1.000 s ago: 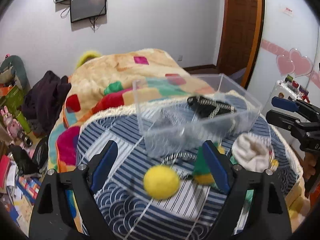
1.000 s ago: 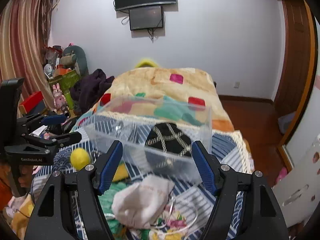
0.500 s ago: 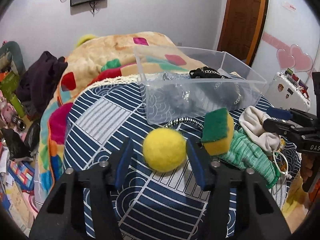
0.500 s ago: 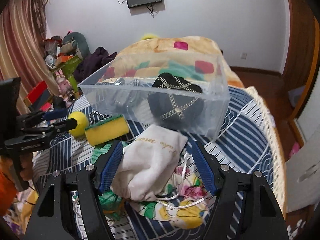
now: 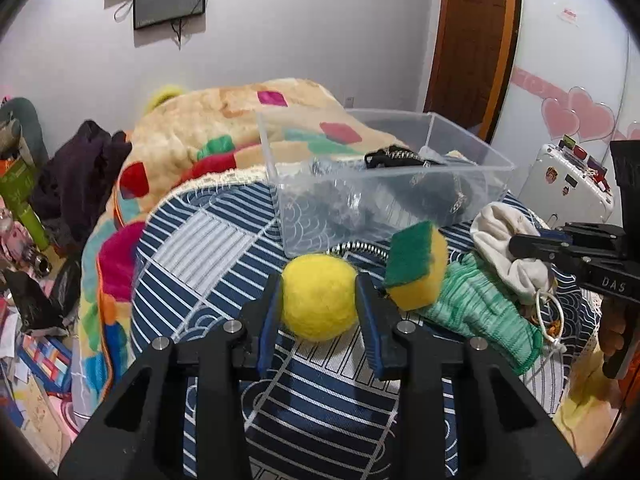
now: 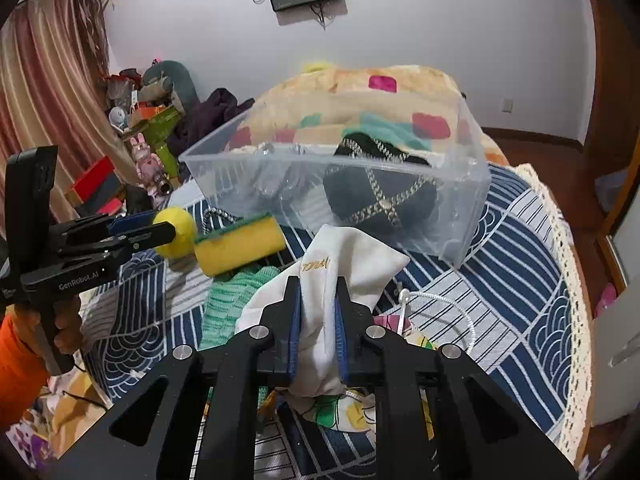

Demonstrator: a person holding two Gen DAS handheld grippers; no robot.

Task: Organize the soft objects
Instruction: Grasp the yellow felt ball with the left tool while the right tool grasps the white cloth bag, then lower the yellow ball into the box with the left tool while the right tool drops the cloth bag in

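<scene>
My left gripper [image 5: 319,286] is shut on a yellow felt ball [image 5: 318,300] low over the blue striped bedspread [image 5: 200,248]; the ball also shows in the right wrist view [image 6: 176,230]. My right gripper [image 6: 317,292] is shut on a white cloth pouch [image 6: 344,264], seen from the left too [image 5: 508,248]. A yellow and green sponge [image 5: 416,268] and a green knitted cloth [image 5: 484,308] lie between them. Behind stands a clear plastic bin [image 5: 384,192] holding a black chained item [image 6: 376,196].
A patchwork quilt [image 5: 224,128] is heaped behind the bin. A white cord [image 6: 440,304] and a floral cloth [image 6: 348,412] lie under the pouch. Clutter covers the floor at left [image 5: 24,280]. A white suitcase [image 5: 568,184] stands at right.
Both grippers came down to the bedspread and shut, the left on the yellow ball and the right on the white pouch. Both were open and empty before.
</scene>
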